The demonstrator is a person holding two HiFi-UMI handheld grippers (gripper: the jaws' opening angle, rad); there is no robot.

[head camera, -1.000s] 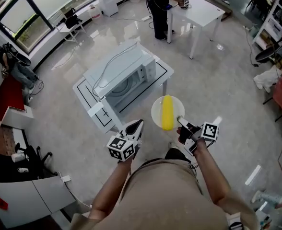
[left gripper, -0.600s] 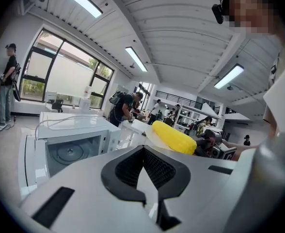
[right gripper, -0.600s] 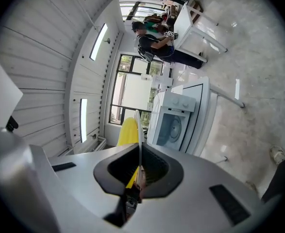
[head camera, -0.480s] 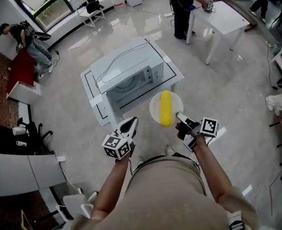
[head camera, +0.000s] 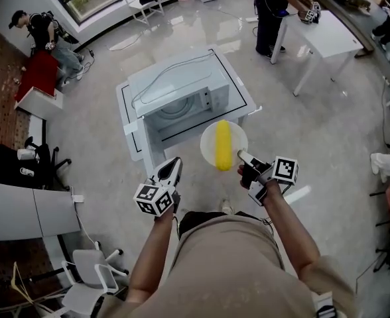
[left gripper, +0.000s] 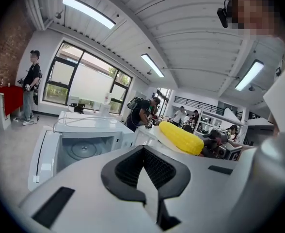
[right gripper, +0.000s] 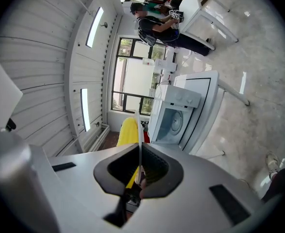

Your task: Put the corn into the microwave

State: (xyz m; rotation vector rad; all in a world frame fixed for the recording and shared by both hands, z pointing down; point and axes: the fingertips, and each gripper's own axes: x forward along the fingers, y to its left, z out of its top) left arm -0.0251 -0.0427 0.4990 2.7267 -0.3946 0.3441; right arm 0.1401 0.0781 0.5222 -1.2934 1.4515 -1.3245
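The right gripper [head camera: 242, 158] is clenched on the near rim of a white plate [head camera: 239, 136], its jaws pinched down to the thin edge that stands between the pads in the right gripper view. The corn [head camera: 223, 144], 1 yellow cob, lies lengthwise on that plate, in the air at about 11 o'clock from the gripper. Over the last second the plate has been carried toward the microwave [head camera: 180, 85], which stands with its door swung open on a low white table [head camera: 241, 95]. Earlier a clear strip of floor showed between plate and table; now, in the head view, the plate overlaps the table's near edge and sits just beside the microwave's front right corner, with the open cavity at roughly 10 o'clock from the cob. The grip on the rim has not altered and the cob has kept its place on the plate, so the carry looks steady. The left gripper [head camera: 170, 171] has come forward too, at about 8 o'clock from the plate; its jaws are closed on each other with nothing between them, and its view looks across at the glass turntable and the cob. Judging from this, the approach is nearly done. What remains is swinging the plate leftward, lining it up with the opening and sliding it in level, so the cob does not roll off.
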